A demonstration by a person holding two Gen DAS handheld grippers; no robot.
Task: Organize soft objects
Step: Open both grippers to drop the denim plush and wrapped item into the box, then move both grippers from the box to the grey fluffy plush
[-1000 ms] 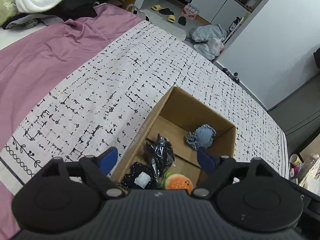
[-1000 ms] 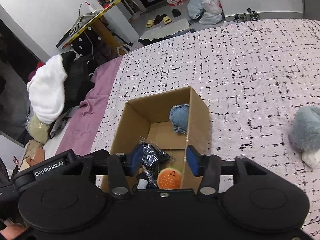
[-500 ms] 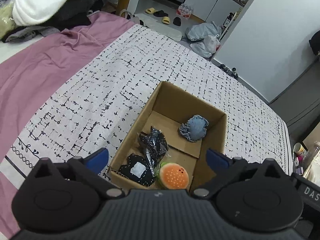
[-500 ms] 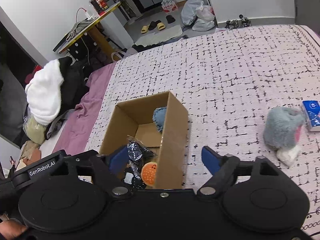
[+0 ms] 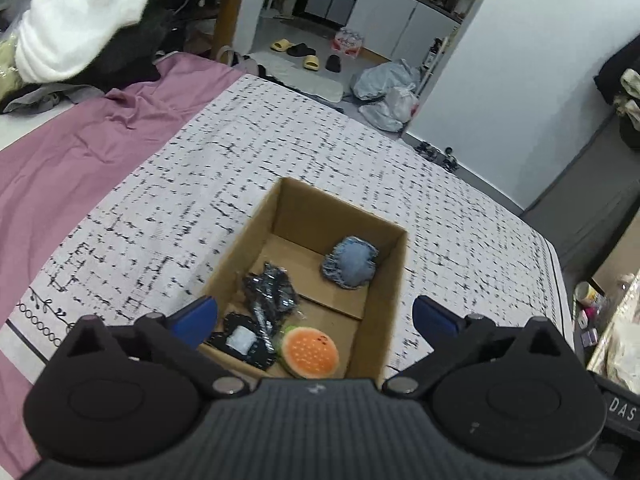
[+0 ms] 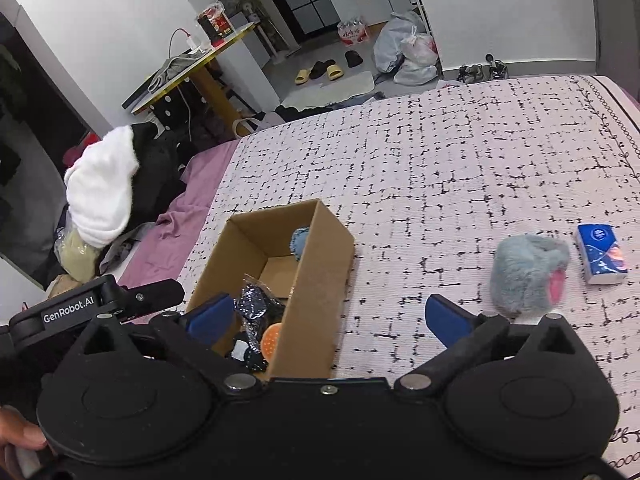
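An open cardboard box [image 5: 396, 276] [image 6: 320, 280] sits on the patterned bedspread. Inside lie a blue denim soft toy [image 5: 352, 262] [image 6: 299, 240], a black shiny packet [image 5: 272, 292] [image 6: 252, 304], a black pouch with a white label [image 5: 240, 338] and an orange burger plush [image 5: 310, 352] [image 6: 270, 338]. A grey fluffy plush with a pink patch [image 6: 528, 274] lies on the bed right of the box. My left gripper [image 5: 316, 314] is open and empty above the box's near end. My right gripper [image 6: 326, 314] is open and empty over the box's right wall.
A blue and white tissue pack [image 6: 602, 254] lies right of the grey plush. A purple sheet [image 5: 72, 152] covers the bed's left side. A pile of white and black clothes [image 5: 84, 24] [image 6: 108, 184] lies beyond it. The bed's edge [image 5: 556, 256] is on the right.
Both grippers have opened wide and drawn back and up from the box. The right view has swung right, bringing the grey plush and tissue pack fully into sight.
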